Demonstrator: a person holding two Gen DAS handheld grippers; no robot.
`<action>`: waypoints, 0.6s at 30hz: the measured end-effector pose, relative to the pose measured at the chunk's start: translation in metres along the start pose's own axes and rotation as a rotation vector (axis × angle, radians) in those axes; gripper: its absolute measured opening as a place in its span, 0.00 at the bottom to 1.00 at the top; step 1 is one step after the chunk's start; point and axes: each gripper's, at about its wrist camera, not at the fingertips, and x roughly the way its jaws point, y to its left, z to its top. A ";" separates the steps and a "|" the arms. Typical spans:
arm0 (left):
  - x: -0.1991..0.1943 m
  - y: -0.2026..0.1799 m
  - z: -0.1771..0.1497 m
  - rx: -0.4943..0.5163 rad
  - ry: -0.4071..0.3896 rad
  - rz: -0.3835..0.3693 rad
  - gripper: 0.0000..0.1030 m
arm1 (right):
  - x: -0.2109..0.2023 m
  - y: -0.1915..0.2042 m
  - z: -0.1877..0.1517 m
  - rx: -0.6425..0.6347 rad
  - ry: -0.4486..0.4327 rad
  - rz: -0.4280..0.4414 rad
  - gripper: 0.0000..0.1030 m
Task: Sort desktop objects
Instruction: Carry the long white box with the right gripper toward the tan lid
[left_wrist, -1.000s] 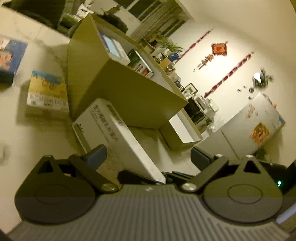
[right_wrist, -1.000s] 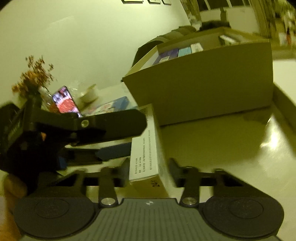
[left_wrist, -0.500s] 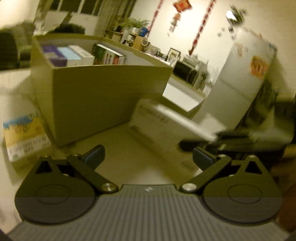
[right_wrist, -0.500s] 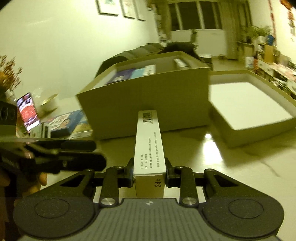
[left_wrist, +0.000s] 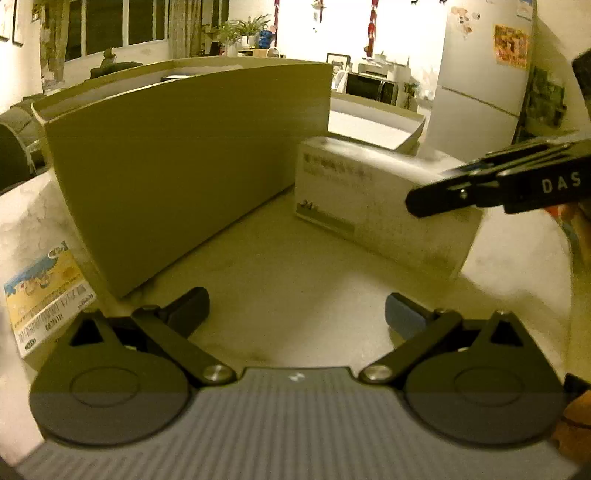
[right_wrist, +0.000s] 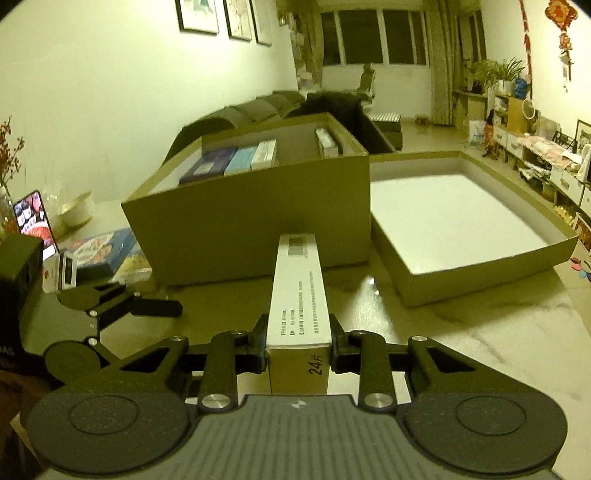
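A dark sofa (right_wrist: 258, 110) stands behind the marbled worktop (right_wrist: 517, 332); framed pictures (right_wrist: 225, 16) hang above, and a white fridge (left_wrist: 476, 85) stands opposite.

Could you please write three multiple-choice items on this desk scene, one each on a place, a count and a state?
1. Where does the shallow white-lined tray sit relative to the tall cardboard box, in the right wrist view?
A. To its right
B. Inside it
C. Stacked on top of it

2. How many packages stand side by side along the tall cardboard box's back left wall?
A. One
B. Three
C. Six

3. What is the right gripper doing?
A. Open and holding nothing
B. Clamped on the long white carton
C. Clamped on a bowl

Answers: 1 A, the tray lies beside the box's right wall on the tabletop; 2 B, a dark, a light blue and a white package form the row; 3 B, both fingers press the carton's sides, while the left gripper is open.
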 end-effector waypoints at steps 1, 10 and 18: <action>0.001 -0.002 0.000 0.013 0.007 0.012 1.00 | 0.001 -0.001 0.000 0.004 0.013 0.002 0.33; -0.004 -0.006 -0.003 0.022 0.012 0.029 1.00 | 0.016 0.005 0.006 -0.031 0.069 -0.019 0.35; 0.001 -0.007 0.001 0.023 0.013 0.029 1.00 | 0.023 -0.003 0.012 0.084 0.056 -0.037 0.33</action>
